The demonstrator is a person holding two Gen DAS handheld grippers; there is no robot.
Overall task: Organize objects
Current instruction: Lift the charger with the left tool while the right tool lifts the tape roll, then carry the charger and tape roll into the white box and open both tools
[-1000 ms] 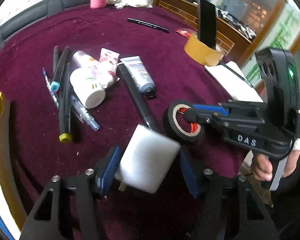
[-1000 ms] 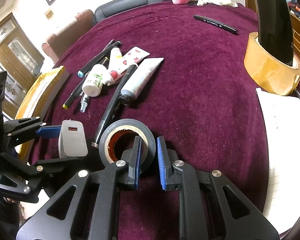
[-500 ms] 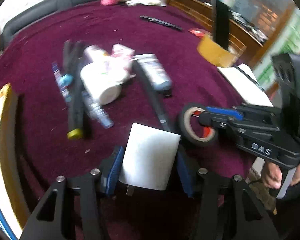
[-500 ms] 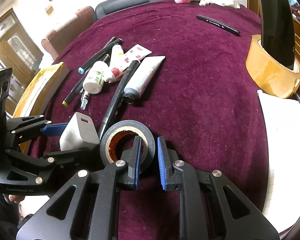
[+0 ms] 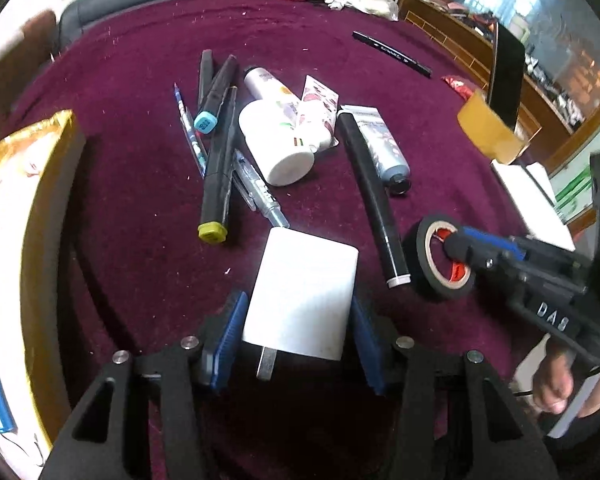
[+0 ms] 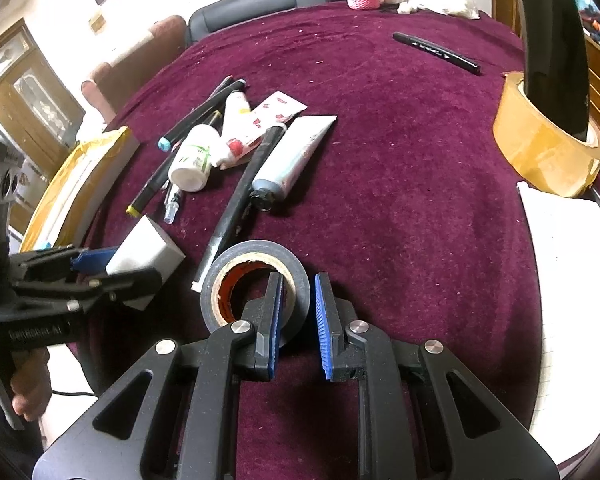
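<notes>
1. Reading "DAS" in white letters on the side of the right gripper is easy in the left wrist view; the pale lettering on the left gripper is too blurred to make out.
2. The left gripper's blue pads pinch a white charger by its two flat sides. Its long axis runs along the fingers, the metal prongs pointing back toward the camera, the plain end toward the table. The jaws have just been closing on it.
3. The right gripper is clamped on the wall of a black tape roll: one finger sits inside the red-lined core, the other outside. The roll lies nearly flat on the maroon tablecloth, just beside the charger.
4. A black marker far off carries white print, unreadable.
5. A long black pen points with its white end toward the tape roll.
</notes>
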